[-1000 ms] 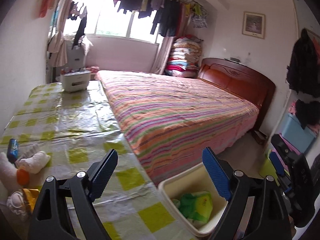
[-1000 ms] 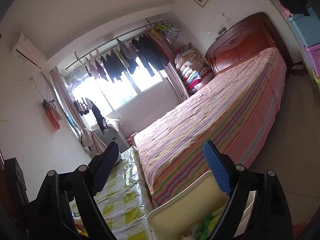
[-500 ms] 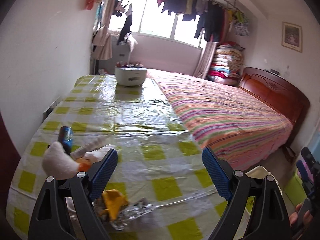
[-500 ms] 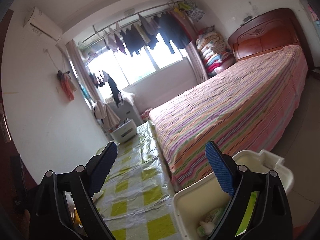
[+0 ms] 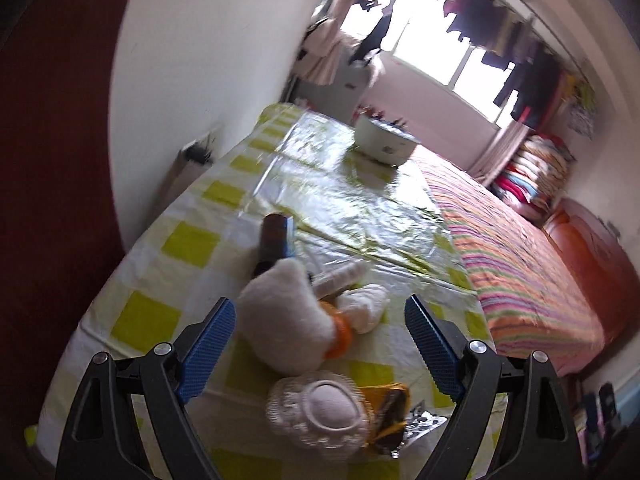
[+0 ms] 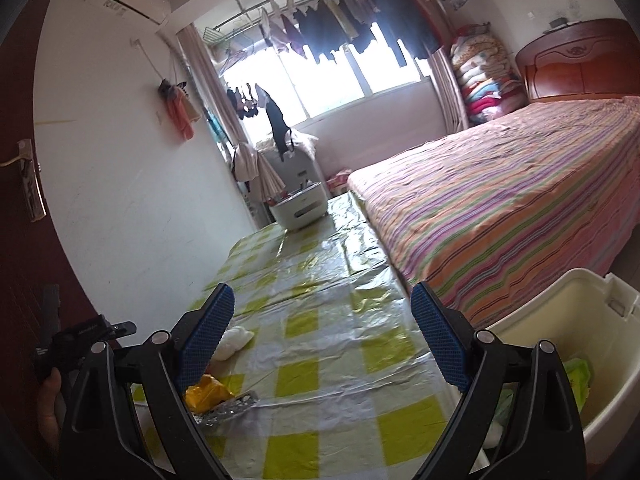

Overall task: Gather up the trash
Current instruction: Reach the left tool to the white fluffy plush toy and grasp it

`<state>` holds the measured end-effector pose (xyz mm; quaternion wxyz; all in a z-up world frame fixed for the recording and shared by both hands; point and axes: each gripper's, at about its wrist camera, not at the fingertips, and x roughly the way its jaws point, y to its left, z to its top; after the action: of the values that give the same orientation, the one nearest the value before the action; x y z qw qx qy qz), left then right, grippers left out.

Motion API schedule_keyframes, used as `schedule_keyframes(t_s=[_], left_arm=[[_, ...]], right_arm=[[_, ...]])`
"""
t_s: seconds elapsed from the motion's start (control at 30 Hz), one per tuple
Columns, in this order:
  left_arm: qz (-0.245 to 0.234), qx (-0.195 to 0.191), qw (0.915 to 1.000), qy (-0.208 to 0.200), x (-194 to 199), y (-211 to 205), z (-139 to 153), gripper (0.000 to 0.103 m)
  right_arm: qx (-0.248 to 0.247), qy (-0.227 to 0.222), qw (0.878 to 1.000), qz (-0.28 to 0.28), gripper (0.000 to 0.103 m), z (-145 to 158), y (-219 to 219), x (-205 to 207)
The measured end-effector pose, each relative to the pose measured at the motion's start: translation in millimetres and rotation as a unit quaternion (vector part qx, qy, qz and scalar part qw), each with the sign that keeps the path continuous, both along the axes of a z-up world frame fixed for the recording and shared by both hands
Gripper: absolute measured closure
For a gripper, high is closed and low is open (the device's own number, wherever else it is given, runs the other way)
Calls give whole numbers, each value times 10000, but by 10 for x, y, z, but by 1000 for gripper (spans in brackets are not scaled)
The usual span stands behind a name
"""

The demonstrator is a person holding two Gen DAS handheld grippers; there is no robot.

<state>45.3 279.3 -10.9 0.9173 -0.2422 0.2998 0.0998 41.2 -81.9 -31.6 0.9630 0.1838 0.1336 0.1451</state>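
My left gripper (image 5: 316, 344) is open and empty, just above a pile of trash on the checked table (image 5: 168, 240): a white foam net sleeve (image 5: 320, 404), a yellow wrapper (image 5: 388, 400), a white fluffy wad (image 5: 284, 320), crumpled tissue (image 5: 366, 306) and a dark blue can (image 5: 274, 240). My right gripper (image 6: 320, 340) is open and empty over the table. The yellow wrapper (image 6: 206, 394), a foil strip (image 6: 230, 406) and the tissue (image 6: 234, 340) lie at its lower left. The cream trash bin (image 6: 560, 312) with green wrappers (image 6: 578, 372) stands to its right.
A white appliance (image 6: 300, 210) stands at the table's far end. The striped bed (image 6: 500, 200) runs along the table's right side. A white wall borders the left side, with a door (image 6: 24, 184) beyond.
My left gripper swung left from the bin to the trash pile and tilted down over it. My right gripper turned left and lowered toward the table. Both stayed open.
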Motion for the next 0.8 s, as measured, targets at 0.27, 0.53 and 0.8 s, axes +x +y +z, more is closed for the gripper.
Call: schedule_keyframes(t_s=[0.27, 0.53, 0.8], left_arm=[[295, -418, 9975, 478, 71, 387, -260, 19], [200, -602, 9945, 836, 298, 385, -473, 19], [97, -799, 9905, 1114, 546, 322, -671, 19]], right_arm=[[-30, 170, 9996, 211, 15, -35, 128, 73], [-29, 249, 9990, 359, 15, -39, 203, 110], [-16, 341, 9984, 441, 15, -60, 251, 158]])
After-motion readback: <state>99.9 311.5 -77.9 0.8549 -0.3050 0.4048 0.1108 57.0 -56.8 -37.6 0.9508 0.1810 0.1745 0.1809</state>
